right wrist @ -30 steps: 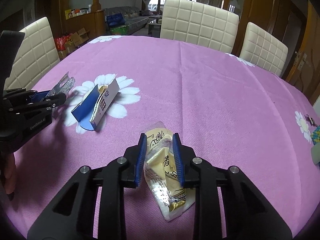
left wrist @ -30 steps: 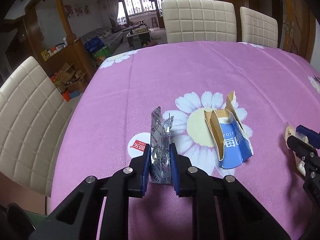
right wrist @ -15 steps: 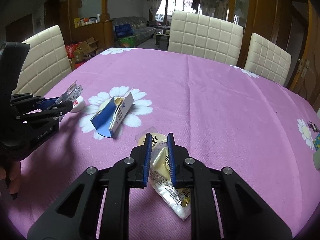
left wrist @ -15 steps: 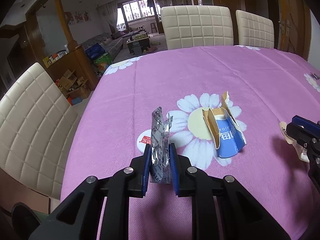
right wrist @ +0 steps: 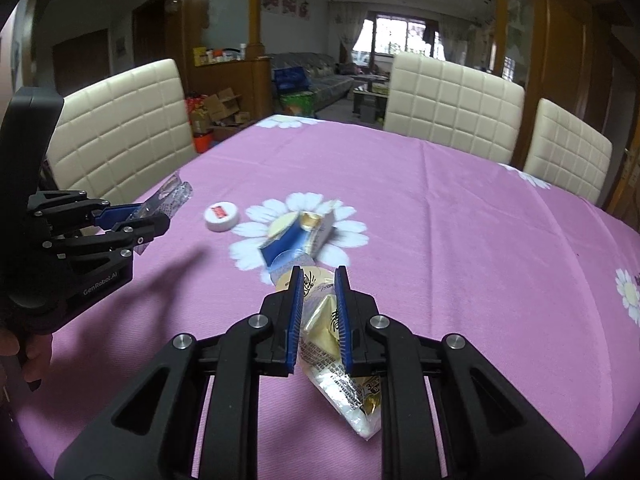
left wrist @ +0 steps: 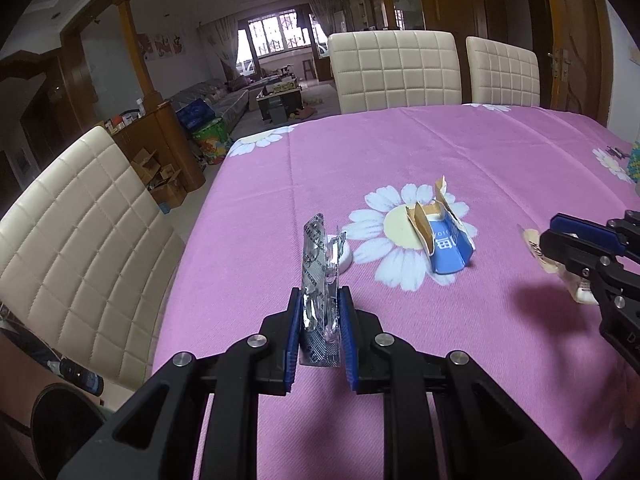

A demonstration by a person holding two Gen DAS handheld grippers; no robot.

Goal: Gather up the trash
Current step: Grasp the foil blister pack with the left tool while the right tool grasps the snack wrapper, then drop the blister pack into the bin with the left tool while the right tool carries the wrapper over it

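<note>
My left gripper [left wrist: 320, 300] is shut on a silver blister pack [left wrist: 318, 280] and holds it upright above the pink tablecloth; it also shows in the right wrist view [right wrist: 136, 220]. My right gripper [right wrist: 318, 280] is shut on a yellow snack wrapper [right wrist: 332, 344] lifted off the table; it shows at the right of the left wrist view [left wrist: 560, 236]. A torn blue carton [left wrist: 444, 240] [right wrist: 296, 240] lies on a daisy print between the grippers. A white bottle cap [right wrist: 221, 217] sits left of the carton.
The pink tablecloth [left wrist: 440, 152] covers a table. Cream padded chairs stand at the left [left wrist: 76, 240] and far side [left wrist: 396, 68]. A colourful object [left wrist: 634, 164] sits at the right table edge. A dark bin rim [left wrist: 60, 412] is below left.
Both grippers have risen and pulled back from the table with their trash. The carton and cap now look farther away and have not moved.
</note>
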